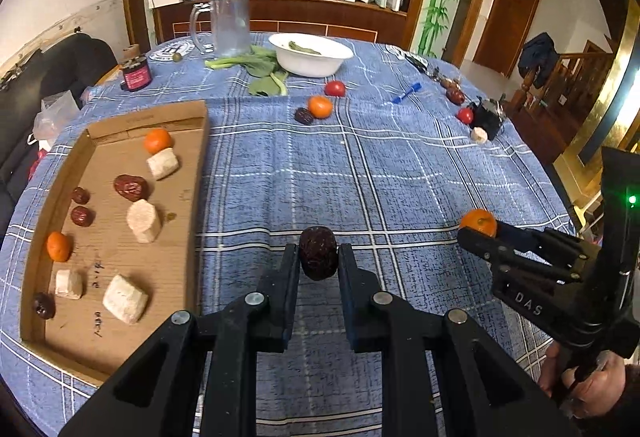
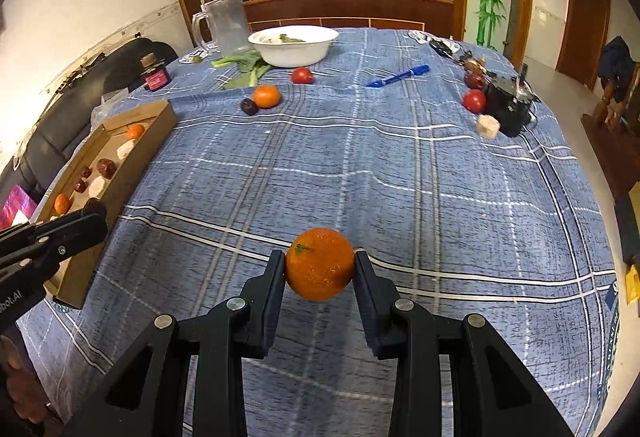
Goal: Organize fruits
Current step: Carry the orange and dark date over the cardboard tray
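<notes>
Left tongs [image 1: 319, 257] gripping date [image 1: 318, 252], cardboard tray [image 1: 120, 117] holding fruit

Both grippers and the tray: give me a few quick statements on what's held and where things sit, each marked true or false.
1. The left gripper holds a date. True.
2. The right gripper is empty. False: it grips a tangerine.
3. The tray holds tangerines, dates and pale chunks. True.
4. The bowl sits inside the tray. False: it stands on the cloth, far side.
5. A blue pen lies on the cloth. True.
</notes>
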The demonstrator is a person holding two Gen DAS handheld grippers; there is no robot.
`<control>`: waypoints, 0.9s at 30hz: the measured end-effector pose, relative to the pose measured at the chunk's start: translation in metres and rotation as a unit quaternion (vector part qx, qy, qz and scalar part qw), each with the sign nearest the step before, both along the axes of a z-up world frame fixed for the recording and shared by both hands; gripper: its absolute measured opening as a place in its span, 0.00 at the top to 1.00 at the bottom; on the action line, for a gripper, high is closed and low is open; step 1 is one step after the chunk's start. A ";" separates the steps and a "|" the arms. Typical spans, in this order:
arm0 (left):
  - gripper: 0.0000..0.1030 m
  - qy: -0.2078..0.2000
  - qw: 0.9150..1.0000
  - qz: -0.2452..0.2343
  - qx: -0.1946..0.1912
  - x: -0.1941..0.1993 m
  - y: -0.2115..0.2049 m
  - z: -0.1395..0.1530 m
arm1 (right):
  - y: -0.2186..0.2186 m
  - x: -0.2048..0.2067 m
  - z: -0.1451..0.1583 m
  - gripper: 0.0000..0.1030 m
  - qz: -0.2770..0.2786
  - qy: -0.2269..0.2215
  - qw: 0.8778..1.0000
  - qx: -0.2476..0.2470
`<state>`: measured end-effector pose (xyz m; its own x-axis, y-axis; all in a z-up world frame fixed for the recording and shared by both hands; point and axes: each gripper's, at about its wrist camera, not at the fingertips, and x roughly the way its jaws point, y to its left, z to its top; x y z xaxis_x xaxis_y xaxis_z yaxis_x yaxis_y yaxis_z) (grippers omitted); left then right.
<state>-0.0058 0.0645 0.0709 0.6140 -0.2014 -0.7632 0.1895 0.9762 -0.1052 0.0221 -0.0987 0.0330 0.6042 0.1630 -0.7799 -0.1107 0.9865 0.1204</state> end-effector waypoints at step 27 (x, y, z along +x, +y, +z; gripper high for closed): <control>0.82 -0.011 0.981 0.195 -0.014 -0.030 0.184 0.012 | 0.166 0.043 0.027 0.64 0.163 -0.032 0.986 0.024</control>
